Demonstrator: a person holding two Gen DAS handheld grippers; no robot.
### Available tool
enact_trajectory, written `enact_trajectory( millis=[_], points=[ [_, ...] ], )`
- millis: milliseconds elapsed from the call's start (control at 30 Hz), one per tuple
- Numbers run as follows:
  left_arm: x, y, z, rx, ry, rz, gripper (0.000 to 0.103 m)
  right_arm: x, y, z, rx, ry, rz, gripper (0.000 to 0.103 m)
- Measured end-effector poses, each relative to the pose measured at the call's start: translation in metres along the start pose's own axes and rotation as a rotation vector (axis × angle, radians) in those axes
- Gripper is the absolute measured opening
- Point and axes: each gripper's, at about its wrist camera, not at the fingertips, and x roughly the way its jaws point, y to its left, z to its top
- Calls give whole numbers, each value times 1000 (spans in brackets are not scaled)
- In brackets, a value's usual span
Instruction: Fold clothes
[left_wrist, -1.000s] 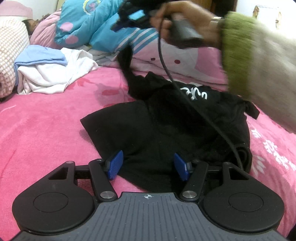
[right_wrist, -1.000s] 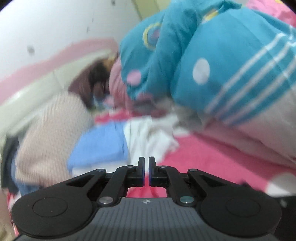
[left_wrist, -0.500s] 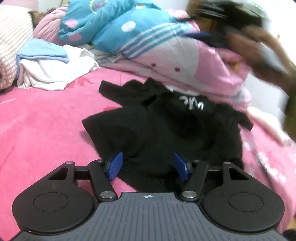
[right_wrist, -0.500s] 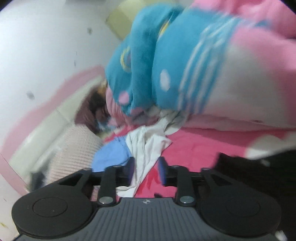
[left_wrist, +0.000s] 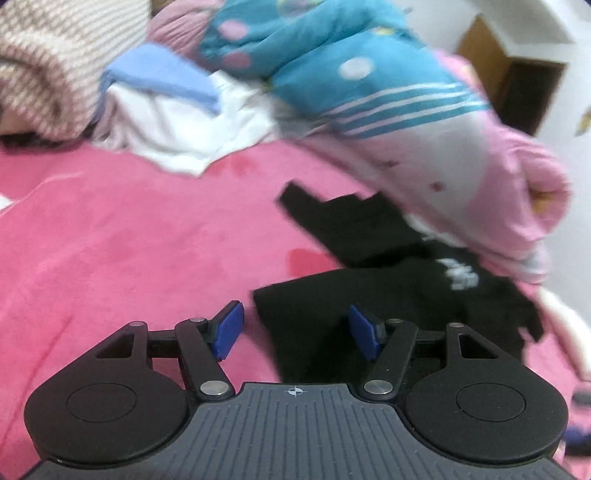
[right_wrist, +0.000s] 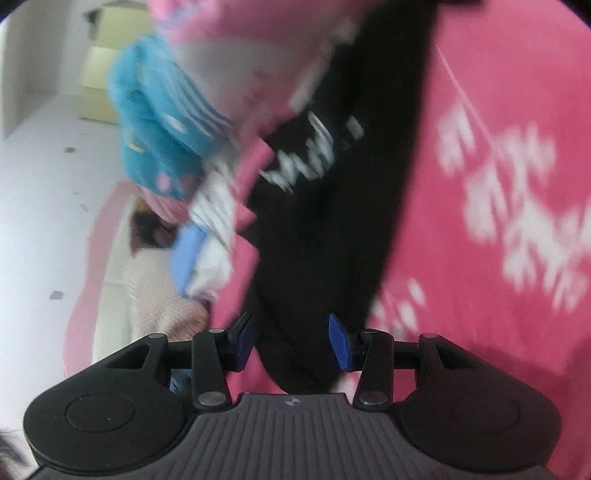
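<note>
Left gripper (left_wrist: 294, 329): jaws apart, nothing clamped, pointing down at a slant over the near edge of the black shirt (left_wrist: 388, 295). Left pad (left_wrist: 229, 330) sits over bare pink blanket (left_wrist: 129, 240), right pad over black cloth; touching or not, can't tell.

Right gripper (right_wrist: 291, 341): jaws have just been opening, now apart w/ the shirt (right_wrist: 332, 221) lying in the gap, pads not pressing it. Its view is rolled sideways and blurred, tilted down toward the bed.

Shirt lies crumpled on the blanket, white print (left_wrist: 460, 273) facing up, one sleeve sticking out to the far left. Far right side touches or tucks under the teal-and-pink quilt (left_wrist: 369, 85), heaped along the far side. Far left: white cloth (left_wrist: 184, 133) w/ a blue cloth (left_wrist: 159, 79) on top, beside a striped pillow (left_wrist: 55, 66). Blanket right of the shirt has a white pattern (right_wrist: 517, 206).
</note>
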Motion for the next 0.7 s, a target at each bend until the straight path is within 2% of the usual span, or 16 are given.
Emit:
enact_trajectory(
  millis=[67, 100, 133, 167, 200, 233, 267, 333, 467, 567, 700],
  points=[
    [2, -1, -3, 7, -2, 0, 63, 24, -6, -6, 3, 31, -3, 47],
    [1, -3, -4, 22, -7, 4, 58, 35, -8, -9, 0, 39, 0, 46],
    [1, -6, -5, 37, -12, 8, 43, 45, -9, -12, -8, 41, 6, 43],
    [2, -9, -7, 51, -3, -2, 32, 51, -8, -14, -26, 37, 12, 39],
    [2, -11, -9, 58, 11, -9, 9, 52, -5, -16, -43, 26, 14, 29],
    [-2, -14, -12, 68, 9, 0, 5, 50, -3, -17, -50, 16, 20, 13],
    [-6, -18, -14, 77, 6, 9, 4, 48, -2, -18, -54, 6, 31, 7],
    [-16, -24, -17, 84, 4, -2, 2, 32, 2, -20, -75, -27, 47, 4],
    [-49, -33, -25, 19, 61, -150, 2, -30, 8, -27, -129, -128, 53, 4],
    [-76, -43, -35, 3, 105, -278, 2, -82, 5, -30, -159, -211, 14, 4],
    [-97, -58, -52, 15, 176, -391, 2, -130, -5, -31, -175, -300, -66, 4]
  ],
)
